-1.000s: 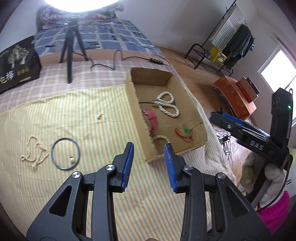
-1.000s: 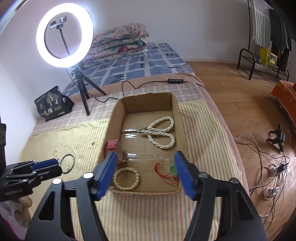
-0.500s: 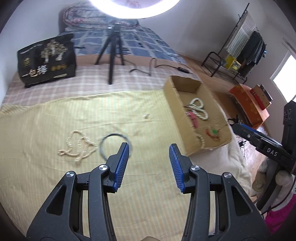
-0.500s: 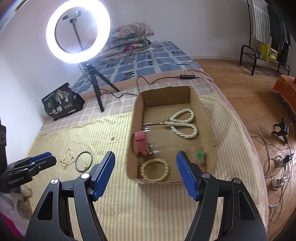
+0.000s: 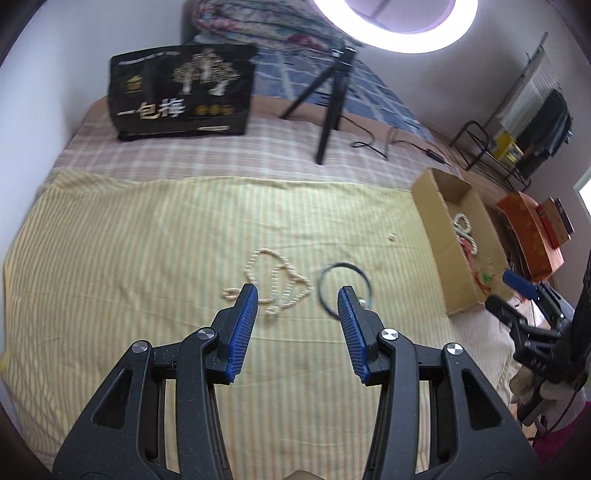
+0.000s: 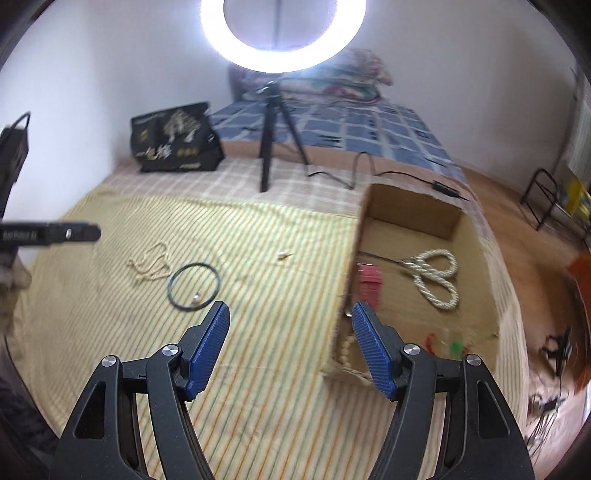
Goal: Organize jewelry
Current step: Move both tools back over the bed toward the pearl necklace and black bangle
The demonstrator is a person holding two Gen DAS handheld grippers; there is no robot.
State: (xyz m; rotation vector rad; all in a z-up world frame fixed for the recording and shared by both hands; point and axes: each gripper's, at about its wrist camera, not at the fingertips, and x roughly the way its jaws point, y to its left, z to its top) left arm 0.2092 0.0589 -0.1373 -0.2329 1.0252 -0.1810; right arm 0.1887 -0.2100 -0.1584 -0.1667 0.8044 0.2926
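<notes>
A yellow striped cloth point(image 5: 147, 258) covers the near part of the bed point(image 5: 229, 155), with a pale checked sheet showing behind it; a black bag point(image 5: 181, 92) printed with gold trees and white characters stands at the far edge, and beside it a black tripod point(image 5: 328, 99) carries a glowing ring light point(image 6: 282, 35), its cable point(image 6: 347, 173) trailing across the sheet. Folded floral quilts point(image 5: 258, 22) are stacked behind; a black metal rack point(image 5: 517, 140) stands on the wooden floor point(image 6: 528, 229) near an orange box point(image 5: 528, 236)
</notes>
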